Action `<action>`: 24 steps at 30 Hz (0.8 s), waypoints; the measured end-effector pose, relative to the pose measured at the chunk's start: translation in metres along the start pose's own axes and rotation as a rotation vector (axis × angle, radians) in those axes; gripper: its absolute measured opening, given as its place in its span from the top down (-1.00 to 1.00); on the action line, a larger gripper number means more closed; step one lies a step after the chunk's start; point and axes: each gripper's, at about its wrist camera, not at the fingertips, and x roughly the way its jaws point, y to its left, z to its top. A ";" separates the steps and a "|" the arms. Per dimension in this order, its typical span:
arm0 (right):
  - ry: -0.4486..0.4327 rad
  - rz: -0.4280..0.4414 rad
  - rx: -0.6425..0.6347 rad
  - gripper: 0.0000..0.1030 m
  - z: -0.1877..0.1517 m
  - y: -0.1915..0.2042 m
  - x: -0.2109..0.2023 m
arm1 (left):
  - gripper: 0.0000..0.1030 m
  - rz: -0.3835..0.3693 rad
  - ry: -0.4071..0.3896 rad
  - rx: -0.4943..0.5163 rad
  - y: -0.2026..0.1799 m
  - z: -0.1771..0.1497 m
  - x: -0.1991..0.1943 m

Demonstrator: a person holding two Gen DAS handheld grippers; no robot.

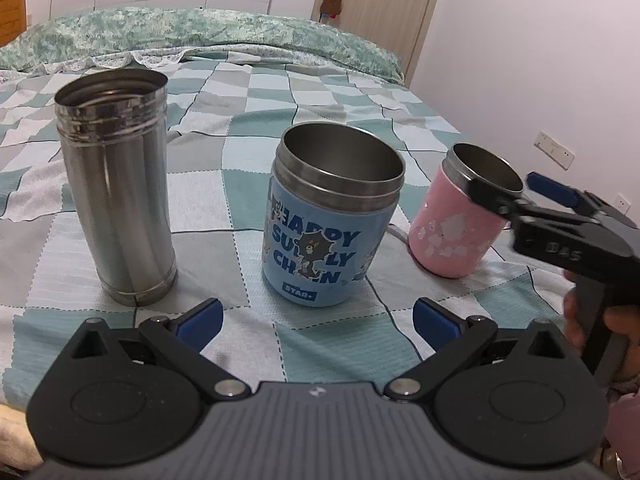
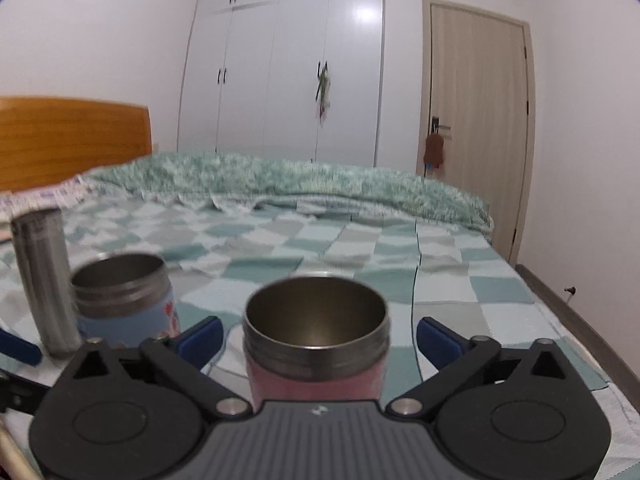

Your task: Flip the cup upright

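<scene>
Three cups stand mouth up on the checked bedspread. A tall steel cup [image 1: 116, 192] is at the left, a blue printed cup [image 1: 328, 220] in the middle, a pink cup [image 1: 456, 228] at the right, leaning slightly. My left gripper [image 1: 316, 320] is open and empty, just in front of the blue cup. My right gripper [image 2: 318, 336] is open, its blue fingers spread either side of the pink cup [image 2: 316, 344] without touching it. In the left wrist view the right gripper [image 1: 516, 188] straddles the pink cup's rim. The blue cup [image 2: 124, 296] and steel cup [image 2: 44, 280] show at the left.
The checked bedspread [image 1: 280, 92] covers the bed, with a green floral quilt [image 1: 200, 28] bunched at the far side. A wooden headboard [image 2: 72, 136], white wardrobe [image 2: 280, 60] and door [image 2: 476, 120] lie beyond. The bed's right edge [image 2: 560, 320] drops to the floor.
</scene>
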 end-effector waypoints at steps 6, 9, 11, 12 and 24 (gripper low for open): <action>-0.118 -0.003 0.010 -1.00 -0.004 -0.005 -0.053 | -1.00 0.014 -0.069 0.018 -0.007 -0.009 -0.020; -0.176 -0.004 0.006 -1.00 -0.015 -0.003 -0.082 | -1.00 0.027 -0.154 0.044 -0.015 -0.020 -0.035; -0.206 -0.006 -0.010 -1.00 -0.024 0.001 -0.099 | -1.00 0.053 -0.232 0.075 -0.024 -0.033 -0.045; -0.216 -0.008 -0.018 -1.00 -0.027 0.003 -0.106 | -1.00 0.069 -0.267 0.086 -0.028 -0.038 -0.049; -0.196 -0.005 -0.006 -1.00 -0.073 0.018 -0.146 | -1.00 0.172 -0.497 0.058 -0.049 -0.104 -0.062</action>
